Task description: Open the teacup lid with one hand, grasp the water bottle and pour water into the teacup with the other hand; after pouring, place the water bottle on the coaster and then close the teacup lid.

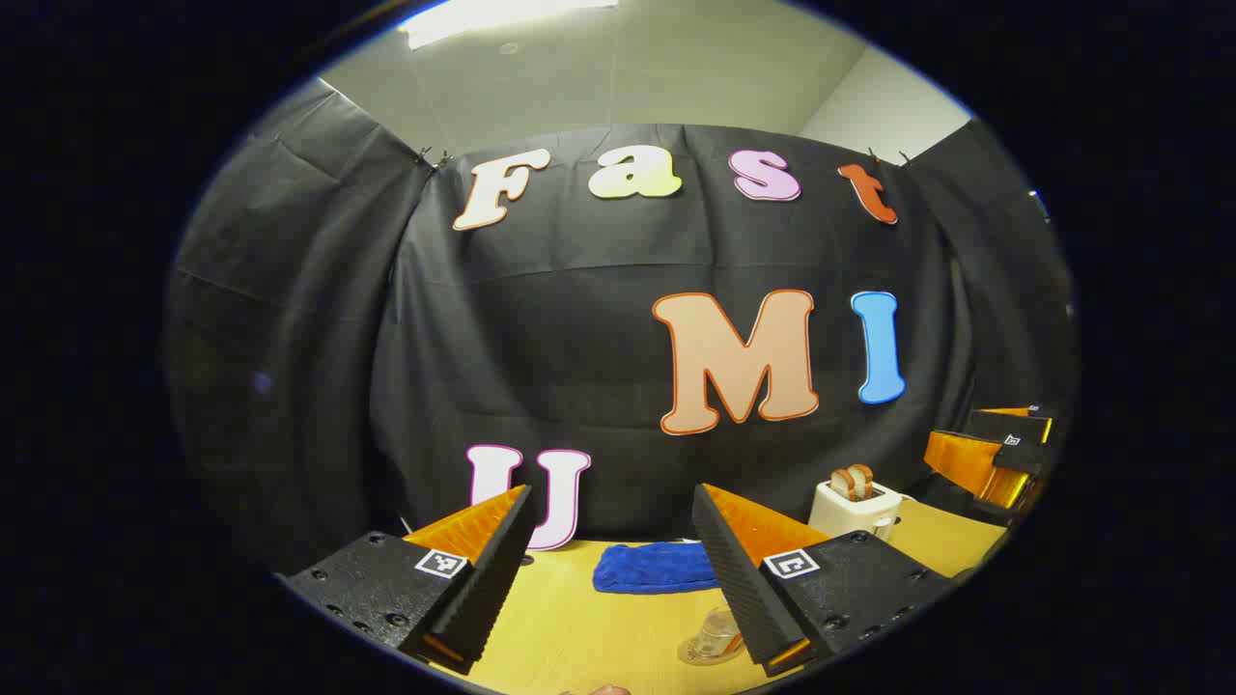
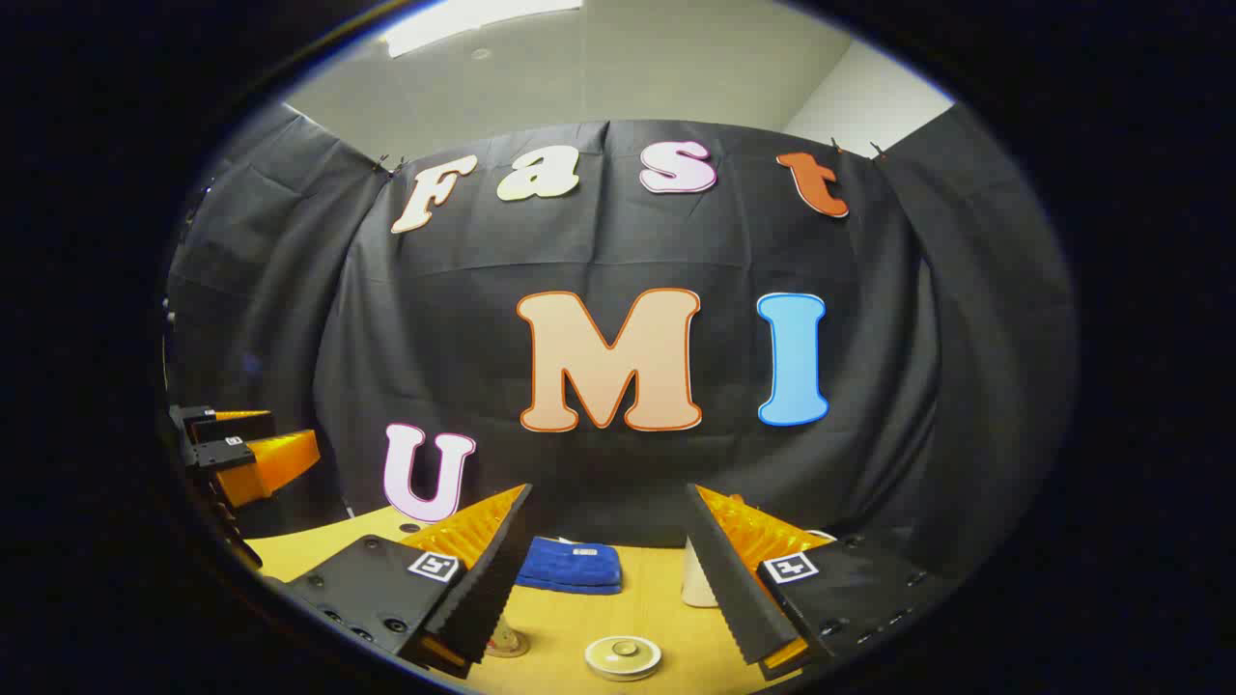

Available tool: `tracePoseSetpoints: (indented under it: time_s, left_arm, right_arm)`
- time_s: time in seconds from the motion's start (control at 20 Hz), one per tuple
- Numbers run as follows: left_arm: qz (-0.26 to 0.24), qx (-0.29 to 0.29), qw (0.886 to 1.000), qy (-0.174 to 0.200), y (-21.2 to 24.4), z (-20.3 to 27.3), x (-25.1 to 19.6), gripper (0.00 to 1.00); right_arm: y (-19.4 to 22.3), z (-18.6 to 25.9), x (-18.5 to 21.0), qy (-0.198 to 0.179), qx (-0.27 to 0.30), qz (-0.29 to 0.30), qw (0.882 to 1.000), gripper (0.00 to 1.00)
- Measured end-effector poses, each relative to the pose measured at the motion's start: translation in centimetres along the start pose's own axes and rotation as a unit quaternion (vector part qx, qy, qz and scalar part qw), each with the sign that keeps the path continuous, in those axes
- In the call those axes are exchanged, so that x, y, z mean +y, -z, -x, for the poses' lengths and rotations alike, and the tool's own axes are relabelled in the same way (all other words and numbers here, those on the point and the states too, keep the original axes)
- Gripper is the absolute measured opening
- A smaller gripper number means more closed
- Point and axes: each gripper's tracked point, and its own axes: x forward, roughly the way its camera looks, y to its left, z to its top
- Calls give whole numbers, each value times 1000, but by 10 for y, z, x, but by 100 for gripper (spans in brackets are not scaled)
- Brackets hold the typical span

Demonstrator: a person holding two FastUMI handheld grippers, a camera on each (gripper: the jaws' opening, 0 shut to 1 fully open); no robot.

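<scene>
Hovering: left gripper (image 1: 610, 541) & right gripper (image 2: 608, 536), both spread wide, nothing held. Teacup (image 2: 623, 657), lid on, low on table (image 2: 599, 618) btwn right gripper's fingers. Poss. glass item (image 1: 715, 637) nearby. Blue cloth (image 2: 570, 565) behind. Tip: descend straight, center on lid knob.

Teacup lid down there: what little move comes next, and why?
Probably lower the right hand-held gripper toward the round lid: its fingers are open, empty, and held above the yellow table, with the lid lying low between them, untouched.
</scene>
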Motion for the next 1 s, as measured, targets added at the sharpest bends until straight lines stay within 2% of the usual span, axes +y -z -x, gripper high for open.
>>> tracePoseSetpoints:
  time_s: [0.1, 0.2, 0.25, 0.45, 0.5, 0.7, 0.75, 0.8, 1.0]
  left_arm:
    - [-5, -3, 1000, -6, -2, -4, 3, 94]
    - [-9, -5, 1000, -14, -3, -6, 6, 93]
    - [-10, -5, 1000, -15, -2, -6, 5, 94]
    - [-10, -8, 1000, -18, -4, -7, 3, 95]
    - [-9, -7, 1000, -17, -3, -7, 2, 94]
    - [-11, 1, 1000, -17, 3, -5, -1, 93]
    - [-13, 2, 1000, -17, 2, -5, -2, 95]
    - [-15, 2, 1000, -20, 3, -4, 0, 95]
    - [-22, 1, 999, -27, 2, 0, 6, 94]
  right_arm:
    - [0, 0, -5, 2, 1, -1, 1000, 98]
    - [4, -1, -9, 2, 5, -2, 1000, 98]
    - [6, -1, -10, 3, 9, -1, 1000, 94]
    - [15, -4, -15, 3, 20, -4, 1000, 98]
    - [17, -5, -15, 1, 23, -5, 1000, 94]
    - [34, -11, -17, -4, 38, -3, 999, 100]
    - [42, -12, -18, -1, 45, -1, 999, 94]
    - [48, -12, -19, -2, 53, 0, 999, 100]
    - [78, -17, -19, -8, 87, 0, 996, 94]
